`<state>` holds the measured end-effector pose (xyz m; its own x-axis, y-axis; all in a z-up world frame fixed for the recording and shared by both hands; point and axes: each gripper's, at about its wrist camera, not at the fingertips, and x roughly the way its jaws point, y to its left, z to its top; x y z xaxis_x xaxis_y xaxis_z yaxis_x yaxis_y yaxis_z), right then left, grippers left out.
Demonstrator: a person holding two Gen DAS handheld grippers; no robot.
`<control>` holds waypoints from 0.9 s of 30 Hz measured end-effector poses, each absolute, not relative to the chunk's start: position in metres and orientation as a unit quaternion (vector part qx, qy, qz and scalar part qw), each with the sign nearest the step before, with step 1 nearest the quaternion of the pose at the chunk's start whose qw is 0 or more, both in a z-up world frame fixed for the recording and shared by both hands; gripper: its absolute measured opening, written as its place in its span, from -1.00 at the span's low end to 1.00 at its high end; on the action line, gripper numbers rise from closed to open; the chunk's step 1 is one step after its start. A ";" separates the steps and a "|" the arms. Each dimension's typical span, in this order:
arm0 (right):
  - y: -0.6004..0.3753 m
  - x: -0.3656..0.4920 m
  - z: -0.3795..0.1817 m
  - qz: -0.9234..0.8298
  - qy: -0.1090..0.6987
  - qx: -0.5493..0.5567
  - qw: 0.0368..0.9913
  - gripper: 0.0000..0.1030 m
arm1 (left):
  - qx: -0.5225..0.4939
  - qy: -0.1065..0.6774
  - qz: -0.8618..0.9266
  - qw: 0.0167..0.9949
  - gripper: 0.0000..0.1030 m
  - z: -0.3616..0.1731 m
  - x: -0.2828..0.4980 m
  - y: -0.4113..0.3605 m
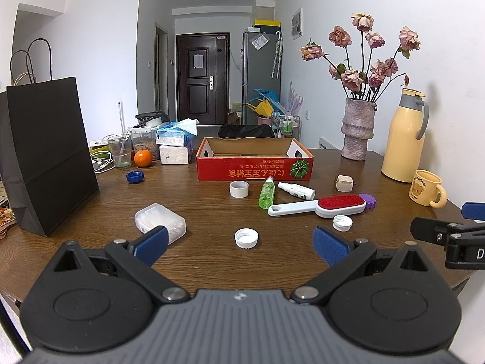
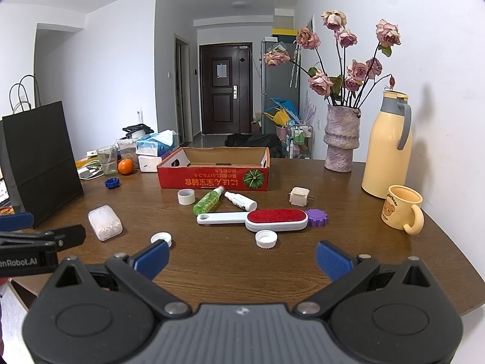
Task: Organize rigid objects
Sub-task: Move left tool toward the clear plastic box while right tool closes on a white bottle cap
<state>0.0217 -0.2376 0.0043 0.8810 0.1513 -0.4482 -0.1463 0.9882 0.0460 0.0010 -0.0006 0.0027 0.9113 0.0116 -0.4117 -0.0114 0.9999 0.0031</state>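
Two wide-spread tongs (image 1: pixel 239 242) (image 2: pixel 242 256) above table (image 1: pixel 197 200)

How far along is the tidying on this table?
Nothing looks done: the red box appears empty. Nothing is in hand; the left gripper and right gripper are open. The lint brush, green bottle and white caps remain on the table.

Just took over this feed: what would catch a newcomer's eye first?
The red cardboard box sits open at mid-table, with the red-faced lint brush, green bottle and white caps scattered before it. A vase of dried roses and yellow thermos stand far right. Both grippers hover open.
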 end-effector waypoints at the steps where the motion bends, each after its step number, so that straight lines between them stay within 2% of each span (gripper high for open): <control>1: -0.237 0.022 0.005 0.077 0.231 0.006 0.970 1.00 | 0.000 0.211 0.006 0.978 1.00 0.003 0.001 -0.001; 27: -0.220 0.071 -0.024 0.089 0.243 -0.001 0.966 1.00 | -0.031 0.233 0.041 0.971 1.00 -0.025 0.056 0.030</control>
<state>0.0712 -0.2202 -0.0237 0.8664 0.1717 -0.4690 -0.1730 0.9841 0.0406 0.0558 0.0296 -0.0255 0.8877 0.0645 -0.4559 -0.0933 0.9948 -0.0408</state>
